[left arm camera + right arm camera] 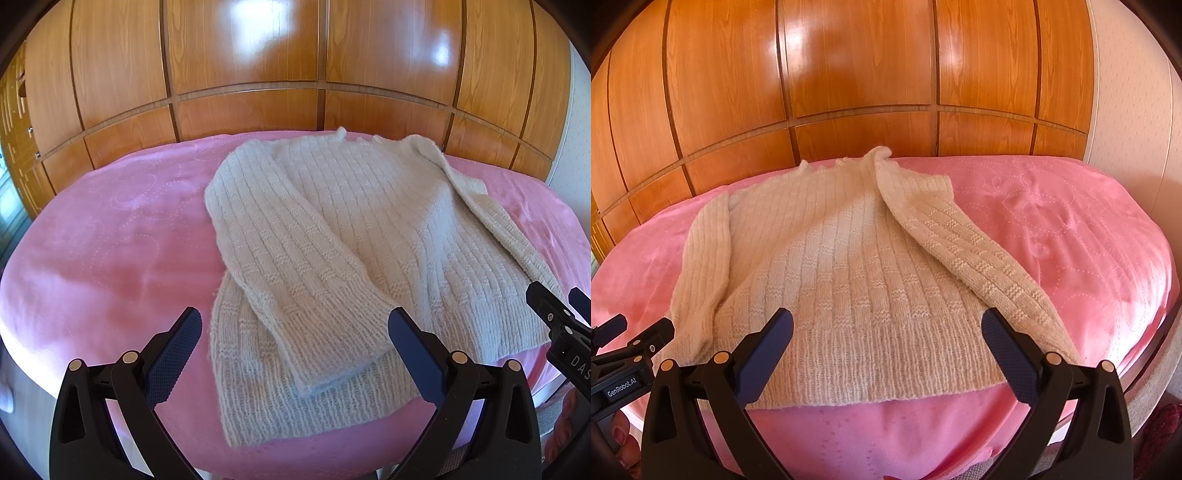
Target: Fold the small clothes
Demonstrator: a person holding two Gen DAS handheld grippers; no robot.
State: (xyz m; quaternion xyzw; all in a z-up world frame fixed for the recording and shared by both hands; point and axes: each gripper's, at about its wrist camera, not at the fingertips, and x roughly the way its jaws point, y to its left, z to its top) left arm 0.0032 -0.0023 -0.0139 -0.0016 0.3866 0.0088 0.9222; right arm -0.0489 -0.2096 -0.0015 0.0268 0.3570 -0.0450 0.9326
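A cream ribbed knit sweater (376,206) (842,266) lies flat on a pink bedspread (110,240) (1071,240), hem toward me and collar at the far edge. Its left sleeve (295,280) (701,258) is laid down along the body toward the hem. The right sleeve (979,258) (495,225) lies diagonally down the right side. My left gripper (294,325) hovers open above the left sleeve's cuff, holding nothing. My right gripper (887,325) hovers open above the hem, also holding nothing. Each gripper shows at the edge of the other's view.
A glossy wooden wardrobe (243,66) (857,74) stands just behind the bed. A pale wall (1126,92) is at the right. Bare pink bedspread stretches left and right of the sweater. The bed's near edge (886,435) drops off below the hem.
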